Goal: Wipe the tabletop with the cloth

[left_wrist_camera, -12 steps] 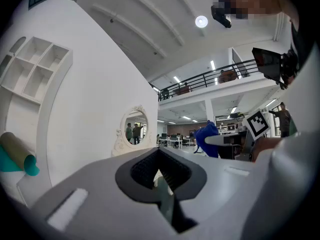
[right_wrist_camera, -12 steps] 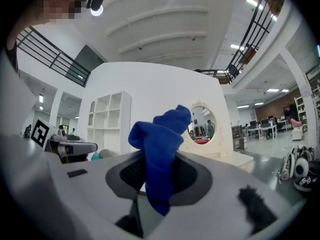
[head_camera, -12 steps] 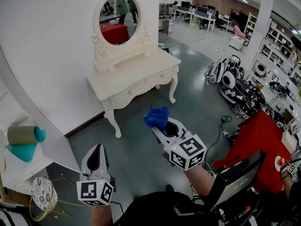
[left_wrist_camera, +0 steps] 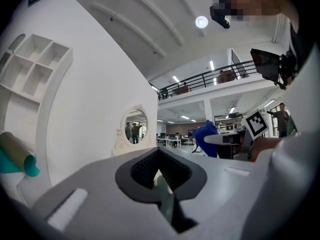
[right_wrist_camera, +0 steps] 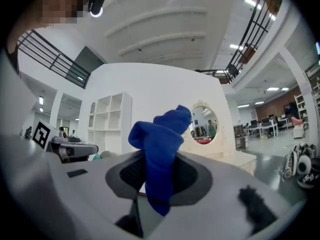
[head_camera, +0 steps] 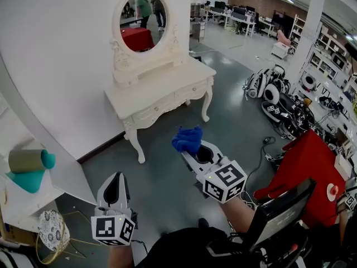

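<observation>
A cream dressing table point(head_camera: 162, 88) with an oval mirror point(head_camera: 142, 22) stands against the white wall, its top bare. My right gripper point(head_camera: 193, 147) is held in the air in front of it, shut on a bunched blue cloth point(head_camera: 187, 138) that sticks up from the jaws point(right_wrist_camera: 160, 149). The table shows behind the cloth in the right gripper view point(right_wrist_camera: 250, 159). My left gripper point(head_camera: 115, 184) hangs lower and to the left, shut with nothing in it point(left_wrist_camera: 160, 171). The blue cloth point(left_wrist_camera: 206, 138) and the mirror point(left_wrist_camera: 134, 129) also show in the left gripper view.
White shelving point(head_camera: 22, 194) with a teal and tan roll point(head_camera: 29, 162) stands at the left. A red-covered table point(head_camera: 304, 163) is at the right, a pile of black and white gear point(head_camera: 281, 102) lies on the grey floor beyond it. A monitor point(head_camera: 279, 214) sits close at lower right.
My right gripper with the cloth has shifted very slightly right. The left gripper has barely moved.
</observation>
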A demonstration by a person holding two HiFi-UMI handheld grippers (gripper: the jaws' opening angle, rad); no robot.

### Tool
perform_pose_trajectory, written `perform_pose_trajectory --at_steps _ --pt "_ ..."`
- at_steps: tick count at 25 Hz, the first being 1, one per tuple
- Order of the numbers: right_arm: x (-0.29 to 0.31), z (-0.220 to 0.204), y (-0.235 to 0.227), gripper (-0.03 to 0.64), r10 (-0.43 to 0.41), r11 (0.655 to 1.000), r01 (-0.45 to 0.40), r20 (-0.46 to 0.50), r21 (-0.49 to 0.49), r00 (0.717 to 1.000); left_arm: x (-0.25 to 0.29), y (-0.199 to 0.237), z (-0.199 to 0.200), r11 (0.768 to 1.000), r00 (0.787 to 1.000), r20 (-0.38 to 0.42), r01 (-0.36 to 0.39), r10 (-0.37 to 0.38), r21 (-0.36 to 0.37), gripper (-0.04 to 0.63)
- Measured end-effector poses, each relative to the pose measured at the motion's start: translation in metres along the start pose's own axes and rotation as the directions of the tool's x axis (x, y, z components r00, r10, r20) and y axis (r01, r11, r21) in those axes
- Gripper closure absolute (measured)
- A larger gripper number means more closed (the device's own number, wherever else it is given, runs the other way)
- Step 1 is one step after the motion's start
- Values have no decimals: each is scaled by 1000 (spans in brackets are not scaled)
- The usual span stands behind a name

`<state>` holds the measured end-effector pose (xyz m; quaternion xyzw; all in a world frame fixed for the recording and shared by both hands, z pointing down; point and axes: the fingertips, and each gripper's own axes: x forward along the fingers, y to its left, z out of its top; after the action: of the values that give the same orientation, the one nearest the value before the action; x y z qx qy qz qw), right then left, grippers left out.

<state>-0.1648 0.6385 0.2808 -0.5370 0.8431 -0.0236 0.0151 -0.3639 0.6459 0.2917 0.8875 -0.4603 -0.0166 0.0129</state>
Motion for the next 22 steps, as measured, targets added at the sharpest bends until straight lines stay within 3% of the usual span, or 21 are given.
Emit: perform_pose_trajectory --at_steps 12,22 --pt "26 -13 36 497 -10 1000 10 -14 11 1000 -13 39 -17 998 999 -13 45 -45 -40 588" --pt "66 -18 28 497 33 999 -32 -24 20 999 11 72 -23 998 1000 -17 -13 12 -56 586"
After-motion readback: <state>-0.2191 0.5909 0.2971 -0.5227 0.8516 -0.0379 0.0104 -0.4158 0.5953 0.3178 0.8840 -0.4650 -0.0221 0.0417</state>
